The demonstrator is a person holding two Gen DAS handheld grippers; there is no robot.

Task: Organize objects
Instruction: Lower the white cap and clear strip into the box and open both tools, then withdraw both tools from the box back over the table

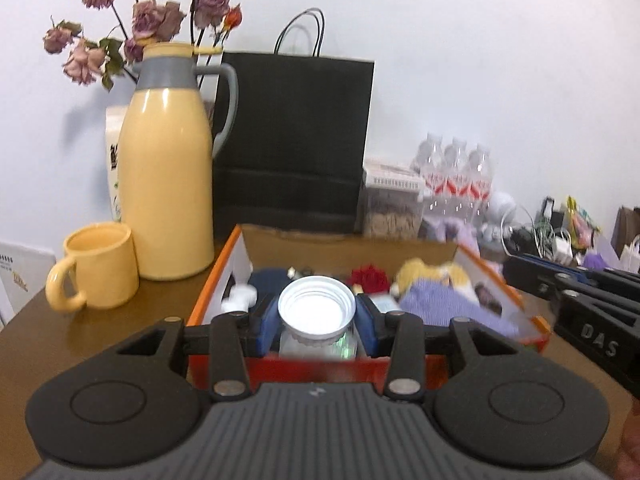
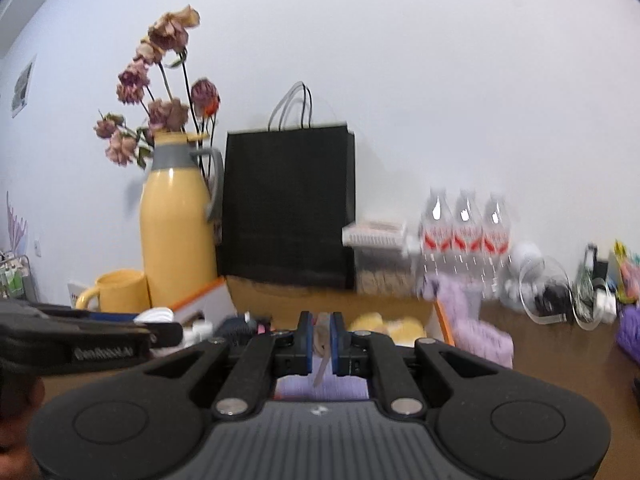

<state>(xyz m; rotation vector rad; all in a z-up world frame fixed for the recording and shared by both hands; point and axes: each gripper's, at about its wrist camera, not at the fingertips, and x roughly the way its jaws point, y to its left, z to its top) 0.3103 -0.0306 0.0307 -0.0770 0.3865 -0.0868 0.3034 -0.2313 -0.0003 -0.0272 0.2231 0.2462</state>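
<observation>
My left gripper (image 1: 317, 318) is shut on a clear jar with a white screw lid (image 1: 317, 305) and holds it upright over the near end of an orange-edged cardboard box (image 1: 216, 280). The box holds a red flower (image 1: 370, 278), a yellow plush (image 1: 428, 272), a purple striped cloth (image 1: 444, 304) and dark items. My right gripper (image 2: 321, 338) is nearly shut on a thin brownish strip (image 2: 320, 344) above the purple cloth (image 2: 320, 390) in the same box (image 2: 200, 296). The right gripper's body shows at the right edge of the left wrist view (image 1: 592, 312).
A yellow thermos jug (image 1: 168, 168) with dried roses (image 1: 144, 20) and a yellow mug (image 1: 96, 266) stand left of the box on the brown table (image 1: 52, 340). A black paper bag (image 1: 292, 140), water bottles (image 1: 456, 176), a cereal container (image 1: 392, 208) and clutter stand behind.
</observation>
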